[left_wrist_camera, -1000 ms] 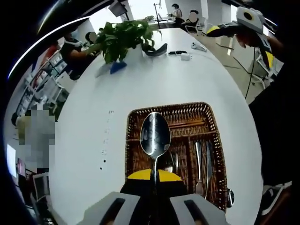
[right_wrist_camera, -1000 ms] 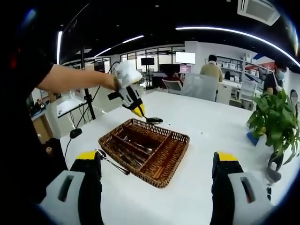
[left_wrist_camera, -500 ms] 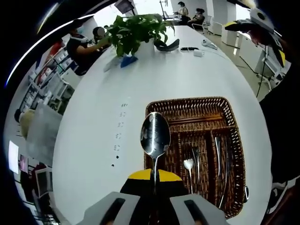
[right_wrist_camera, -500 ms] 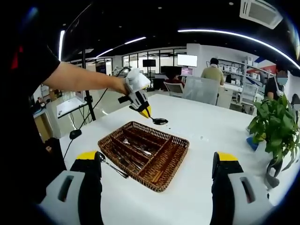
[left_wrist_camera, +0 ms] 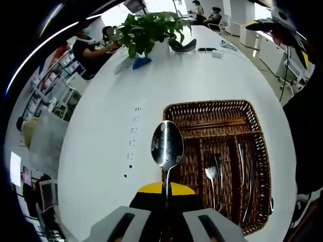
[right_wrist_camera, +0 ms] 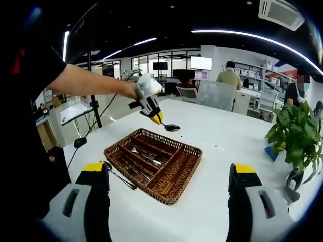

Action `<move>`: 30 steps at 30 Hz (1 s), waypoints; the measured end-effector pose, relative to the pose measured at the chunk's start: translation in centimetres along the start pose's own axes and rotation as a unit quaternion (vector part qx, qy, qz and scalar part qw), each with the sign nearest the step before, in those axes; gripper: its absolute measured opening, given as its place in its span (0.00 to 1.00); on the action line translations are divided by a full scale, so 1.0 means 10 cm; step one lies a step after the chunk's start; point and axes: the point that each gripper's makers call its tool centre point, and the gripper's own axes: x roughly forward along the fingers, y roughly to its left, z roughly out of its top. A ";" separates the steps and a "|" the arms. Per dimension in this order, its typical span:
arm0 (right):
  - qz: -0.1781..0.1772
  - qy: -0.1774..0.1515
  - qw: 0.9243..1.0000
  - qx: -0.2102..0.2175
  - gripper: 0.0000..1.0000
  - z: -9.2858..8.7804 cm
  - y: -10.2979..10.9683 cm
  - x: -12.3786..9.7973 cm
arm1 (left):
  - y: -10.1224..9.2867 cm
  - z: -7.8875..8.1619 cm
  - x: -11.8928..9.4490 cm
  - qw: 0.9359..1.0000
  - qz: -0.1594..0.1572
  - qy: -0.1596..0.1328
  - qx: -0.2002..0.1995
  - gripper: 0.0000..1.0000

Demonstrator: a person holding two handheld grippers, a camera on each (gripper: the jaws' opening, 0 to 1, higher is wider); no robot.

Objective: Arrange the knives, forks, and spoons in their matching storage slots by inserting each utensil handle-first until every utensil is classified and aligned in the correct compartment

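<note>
**Spoon could slip or land in the wrong slot**

My left gripper (left_wrist_camera: pixel 166 214) is pinching a spoon (left_wrist_camera: pixel 167 146) by its handle, bowl pointing away from me, held in the air above the near edge of the wicker tray (left_wrist_camera: pixel 212 113). The tray sits on the white table (left_wrist_camera: pixel 101 131) and already holds a fork (left_wrist_camera: pixel 210 176) and other cutlery in its long slots. My grip covers the handle end, so feeding it handle-first looks awkward; it may pivot or drop across a divider. My right gripper (right_wrist_camera: pixel 169 194) is spread wide and empty, well back from the tray, with one utensil (right_wrist_camera: pixel 118 175) lying beside the tray that I could knock.
</note>
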 end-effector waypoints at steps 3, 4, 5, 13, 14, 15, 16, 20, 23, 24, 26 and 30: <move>0.000 0.000 1.000 0.001 1.00 0.00 0.00 0.01 | -0.02 -0.04 0.06 1.000 0.002 0.004 0.008 0.00; 0.000 0.000 1.000 0.001 1.00 0.00 -0.01 0.01 | -0.03 -0.06 0.09 1.000 0.003 0.006 0.012 0.00; 0.000 0.001 1.000 0.001 1.00 -0.01 -0.01 0.02 | -0.04 -0.07 0.10 1.000 0.003 0.008 0.012 0.00; -0.001 0.004 1.000 0.005 1.00 -0.04 -0.01 0.03 | -0.10 -0.16 0.27 1.000 0.005 0.007 0.003 0.00; -0.001 0.005 1.000 0.005 1.00 -0.05 -0.01 0.03 | -0.10 -0.18 0.29 1.000 0.007 0.009 0.005 0.00; -0.002 0.005 1.000 0.006 1.00 -0.05 -0.02 0.03 | -0.11 -0.20 0.30 1.000 0.006 0.009 0.006 0.00; -0.003 0.006 1.000 0.007 1.00 -0.06 -0.02 0.02 | -0.12 -0.21 0.33 1.000 0.005 0.006 0.006 0.00; -0.004 0.010 1.000 0.010 1.00 -0.09 -0.02 0.02 | -0.17 -0.22 0.40 1.000 0.004 0.003 0.005 0.00; -0.004 0.013 1.000 0.011 1.00 -0.11 -0.01 0.03 | -0.20 -0.24 0.48 1.000 0.002 0.001 0.002 0.00; -0.003 0.014 1.000 0.012 1.00 -0.11 -0.01 0.03 | -0.21 -0.25 0.51 1.000 0.004 0.001 0.001 0.00; -0.004 0.015 1.000 0.013 1.00 -0.12 -0.01 0.03 | -0.21 -0.28 0.57 1.000 0.006 0.002 -0.002 0.00; -0.004 0.019 1.000 0.016 1.00 -0.15 0.00 0.03 | -0.26 -0.35 0.68 1.000 0.004 0.003 -0.003 0.00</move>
